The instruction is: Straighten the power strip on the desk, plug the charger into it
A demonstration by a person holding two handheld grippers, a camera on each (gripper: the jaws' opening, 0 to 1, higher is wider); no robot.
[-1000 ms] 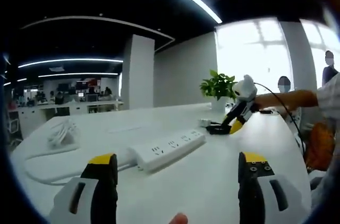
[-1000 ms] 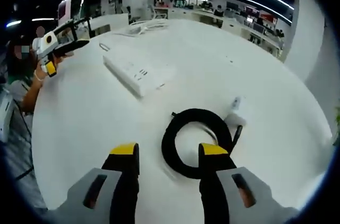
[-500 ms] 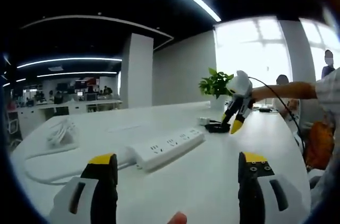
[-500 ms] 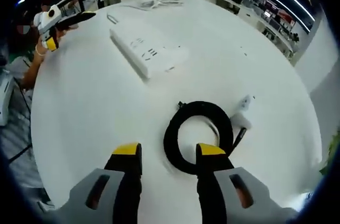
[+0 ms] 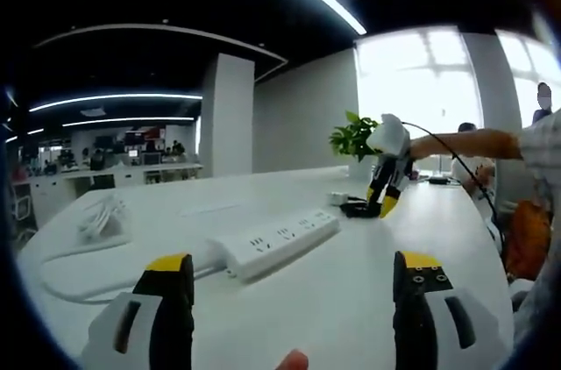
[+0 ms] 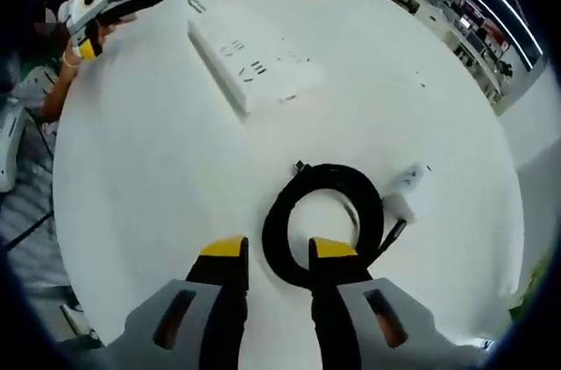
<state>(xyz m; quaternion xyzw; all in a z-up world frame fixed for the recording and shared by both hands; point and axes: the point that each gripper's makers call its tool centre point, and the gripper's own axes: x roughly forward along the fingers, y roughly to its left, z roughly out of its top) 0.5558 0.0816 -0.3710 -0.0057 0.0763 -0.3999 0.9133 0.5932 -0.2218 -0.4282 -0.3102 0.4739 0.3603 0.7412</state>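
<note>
The white power strip (image 5: 276,245) lies flat on the white tabletop (image 5: 351,291), set at a slant in the left gripper view, its row of sockets facing up and its white cord (image 5: 74,287) curving away toward the near left edge. In the right gripper view the same power strip (image 6: 248,70) sits farther out across the tabletop (image 6: 158,186), well apart from the charger.

The charger's black cable (image 6: 323,225) is wound into a round coil, and its small white plug block (image 6: 401,201) rests just beside the coil on the far right side. In the left gripper view the black coil (image 5: 358,209) shows as a low dark shape beyond the far end of the strip.

The right gripper (image 6: 273,258) hangs above the near arc of the coil with its yellow-tipped jaws a narrow gap apart and nothing between them; whether the tips touch the cable cannot be told. From the left gripper view, this right gripper (image 5: 386,203) points steeply down at the coil, held by an outstretched arm (image 5: 469,142).

The left gripper (image 5: 294,282) hovers near the tabletop edge with jaws spread wide and holding nothing, the strip lying ahead of them. In the right gripper view it (image 6: 105,10) shows at the far left, held in a hand.

A bundle of white cable (image 5: 101,217) lies at the far left of the tabletop, and a potted green plant (image 5: 358,140) stands behind the coil.
</note>
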